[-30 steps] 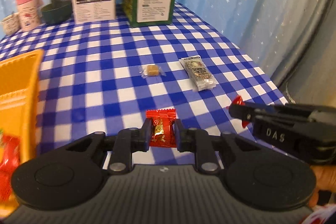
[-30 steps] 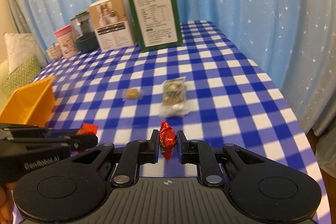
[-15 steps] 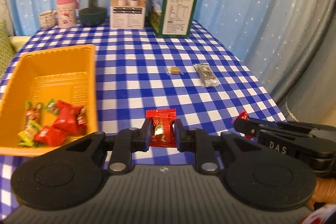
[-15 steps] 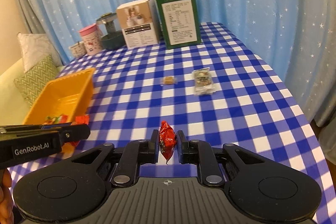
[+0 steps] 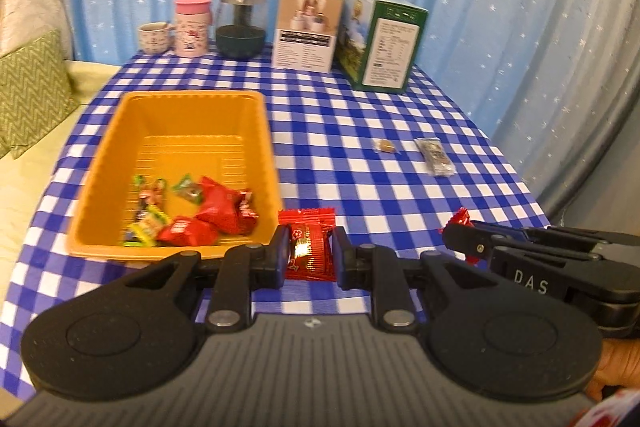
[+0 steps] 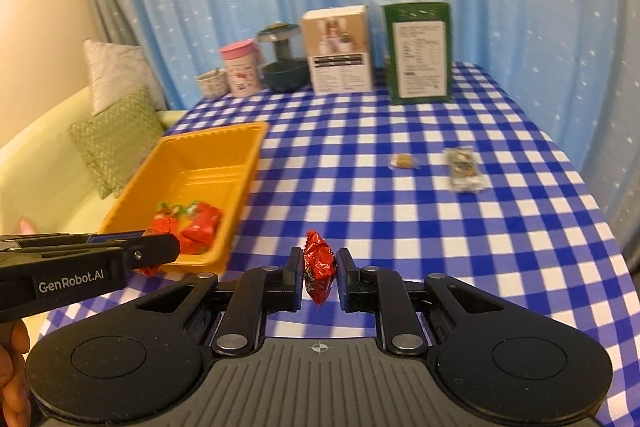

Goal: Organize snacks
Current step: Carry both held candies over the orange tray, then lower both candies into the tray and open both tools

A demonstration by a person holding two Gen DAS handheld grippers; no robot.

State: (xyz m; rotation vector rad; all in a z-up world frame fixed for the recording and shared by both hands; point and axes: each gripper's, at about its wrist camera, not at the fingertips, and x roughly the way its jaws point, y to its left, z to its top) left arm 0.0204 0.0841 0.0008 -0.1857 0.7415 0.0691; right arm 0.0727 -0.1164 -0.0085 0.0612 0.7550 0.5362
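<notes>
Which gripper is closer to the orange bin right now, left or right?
Left. The left gripper is at the orange bin's near corner; the right gripper is farther out over the checkered tablecloth.

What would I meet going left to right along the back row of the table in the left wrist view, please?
Small mug → pink cup → dark glass jar → white box → green box.

tub [image 5: 264, 131]: glossy orange plastic | wrapper [image 5: 310, 255]: shiny red foil | tablecloth [image 5: 340, 131]: checked cloth
</notes>
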